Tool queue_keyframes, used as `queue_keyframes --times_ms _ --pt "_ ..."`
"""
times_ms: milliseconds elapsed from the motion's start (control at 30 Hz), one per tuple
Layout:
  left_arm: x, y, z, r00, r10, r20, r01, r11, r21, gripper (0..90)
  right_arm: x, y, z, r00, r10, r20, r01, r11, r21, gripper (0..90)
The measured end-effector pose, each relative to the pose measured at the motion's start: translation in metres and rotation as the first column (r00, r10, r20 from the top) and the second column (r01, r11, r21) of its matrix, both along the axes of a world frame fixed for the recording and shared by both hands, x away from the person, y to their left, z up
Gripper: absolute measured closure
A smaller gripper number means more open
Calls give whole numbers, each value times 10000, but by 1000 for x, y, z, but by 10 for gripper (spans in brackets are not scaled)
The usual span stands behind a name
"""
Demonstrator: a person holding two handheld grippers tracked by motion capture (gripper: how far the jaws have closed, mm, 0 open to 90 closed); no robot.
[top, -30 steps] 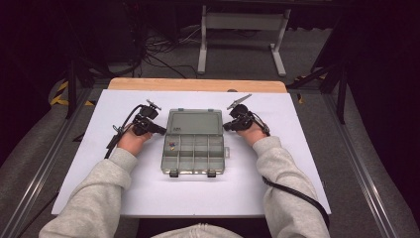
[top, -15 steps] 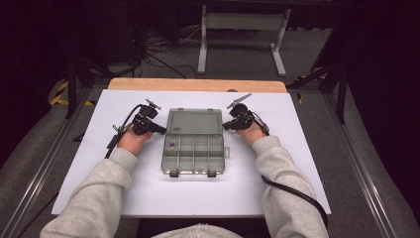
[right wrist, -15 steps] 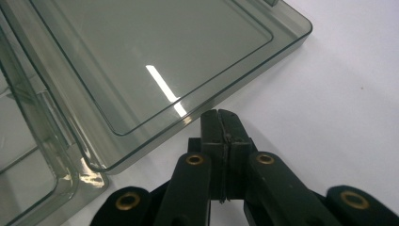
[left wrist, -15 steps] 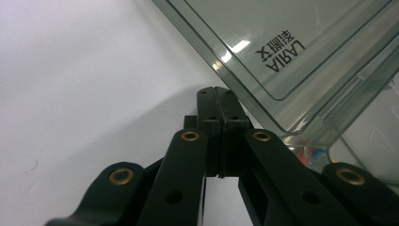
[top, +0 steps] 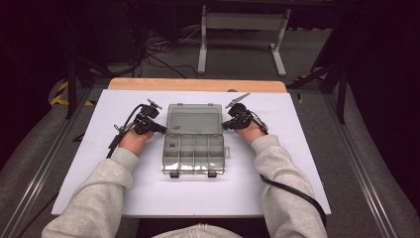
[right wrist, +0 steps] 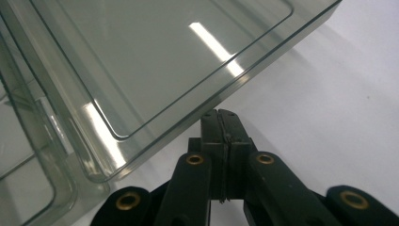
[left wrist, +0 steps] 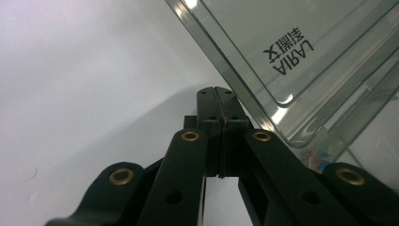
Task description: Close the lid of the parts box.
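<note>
in the high view a clear compartment box lies open at the centre of a white board, its lid folded toward the top of the frame. the left gripper sits just left of the box, the right gripper just right. a wooden table edge, grey floor, cables and a metal stand fill the dark upper frame.

in the left gripper view the jaws are pressed together at centre, holding nothing, the lid at upper right.

in the right gripper view the jaws are likewise closed and empty, the lid at upper left over white board.

grey sleeves, black claws (brass rivets)
</note>
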State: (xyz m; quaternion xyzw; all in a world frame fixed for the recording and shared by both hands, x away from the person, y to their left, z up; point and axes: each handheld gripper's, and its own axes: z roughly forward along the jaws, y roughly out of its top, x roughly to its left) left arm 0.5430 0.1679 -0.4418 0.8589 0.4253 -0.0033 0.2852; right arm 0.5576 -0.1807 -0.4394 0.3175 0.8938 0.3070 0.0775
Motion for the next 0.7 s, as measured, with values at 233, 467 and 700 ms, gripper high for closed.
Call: queue_keyframes --times_ms 233,467,700 --pt "1 0 0 10000 30 -58 -30 10000 -78 897 1 1 -1 10000 -51 -7 51 9999 113 900" --pt "0 -2 1 9998 8 179 -9 10000 66 897 1 2 -1 9996 -22 283 19 10000 97 900" --pt "1 -1 4 9992 -7 408 6 10000 29 897 1 0 5 9988 -23 487 12 9997 232 900"
